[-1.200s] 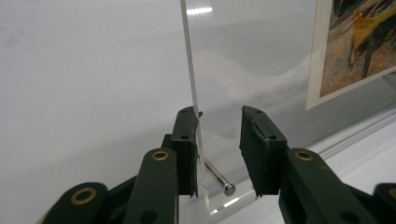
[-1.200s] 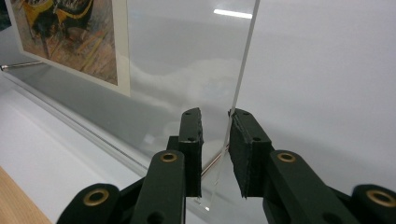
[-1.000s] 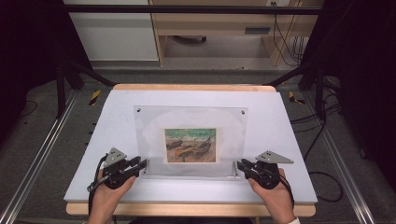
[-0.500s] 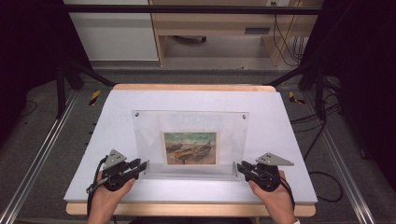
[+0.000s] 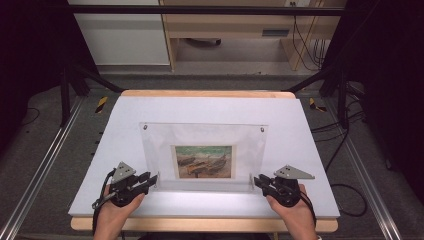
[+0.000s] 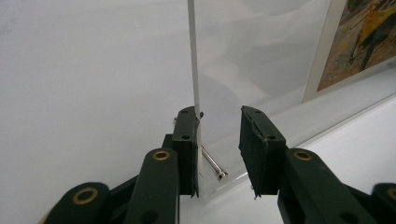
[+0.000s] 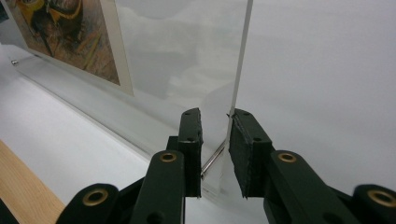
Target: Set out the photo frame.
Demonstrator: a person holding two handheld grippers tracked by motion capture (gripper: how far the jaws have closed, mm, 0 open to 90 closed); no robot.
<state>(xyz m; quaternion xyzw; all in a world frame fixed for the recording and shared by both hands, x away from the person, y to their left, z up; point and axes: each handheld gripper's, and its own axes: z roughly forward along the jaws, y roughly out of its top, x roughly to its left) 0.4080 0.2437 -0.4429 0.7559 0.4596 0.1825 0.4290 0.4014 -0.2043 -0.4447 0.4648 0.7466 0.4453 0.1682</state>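
Observation:
A clear acrylic picture frame [image 5: 200, 137] stands upright on the white table top [image 5: 210, 107], with a painting of boats [image 5: 204, 161] in its middle. My left gripper [image 5: 150, 181] is at the frame's lower left corner. It is open [image 6: 217, 140]: one jaw rests against the panel's edge [image 6: 192, 70] and the other stands off from it. My right gripper [image 5: 260, 181] is at the lower right corner. Its jaws [image 7: 215, 140] hold the panel edge [image 7: 243, 60] and a small metal pin [image 7: 212, 163] between them.
A person's hands hold both grippers near the table's wooden front edge [image 5: 200, 225]. Black frame legs [image 5: 75, 85] and cables [image 5: 350, 195] flank the table. A wooden cabinet [image 5: 225, 30] stands on the floor beyond it.
The frame's top edge has come slightly lower in the high view, so the panel has changed its tilt. Both grippers stayed at its lower corners.

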